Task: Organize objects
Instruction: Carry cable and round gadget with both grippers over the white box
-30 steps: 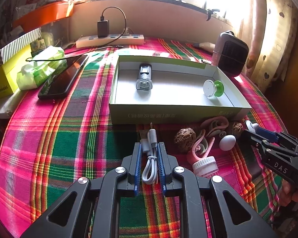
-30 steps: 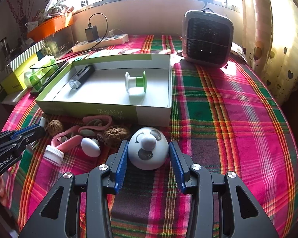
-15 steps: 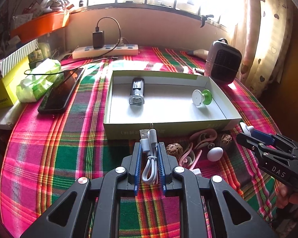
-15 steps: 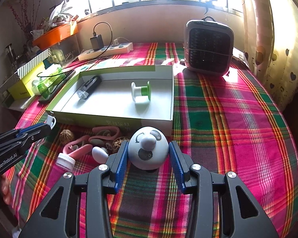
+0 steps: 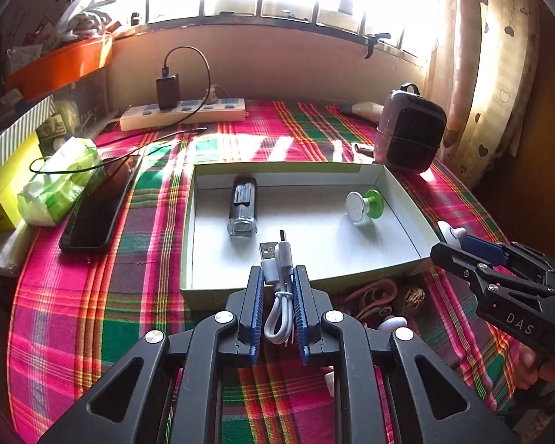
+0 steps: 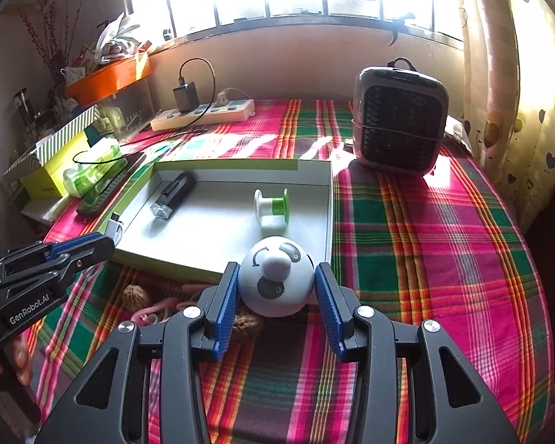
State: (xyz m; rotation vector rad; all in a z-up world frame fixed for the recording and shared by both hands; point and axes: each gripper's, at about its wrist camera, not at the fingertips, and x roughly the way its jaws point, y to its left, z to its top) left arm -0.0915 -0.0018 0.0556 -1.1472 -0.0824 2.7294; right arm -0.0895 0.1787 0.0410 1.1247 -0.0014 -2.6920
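Note:
My left gripper [image 5: 278, 272] is shut on a folded white USB cable [image 5: 277, 296], held above the front wall of the shallow green-edged box [image 5: 187, 222]. Inside the box lie a black torch [image 5: 242, 207] and a green and white spool [image 5: 362, 207]. My right gripper [image 6: 277, 267] is shut on a white dome with a panda face [image 6: 275, 281], held just above the box's [image 6: 331, 214] near right corner. Each view shows the other gripper at its side: the right gripper [image 5: 448, 241] and the left gripper [image 6: 103, 244].
Walnuts [image 6: 135, 296], pink ear hooks [image 5: 370, 292] and a white egg-shaped piece [image 5: 392, 322] lie on the plaid cloth in front of the box. A small heater [image 6: 399, 118] stands back right. A phone [image 5: 100, 203], tissue pack [image 5: 59, 181] and power strip [image 5: 183, 114] sit left and behind.
Both grippers have risen and come forward toward the box, each keeping its load. The loose items on the cloth now lie below and behind the fingertips.

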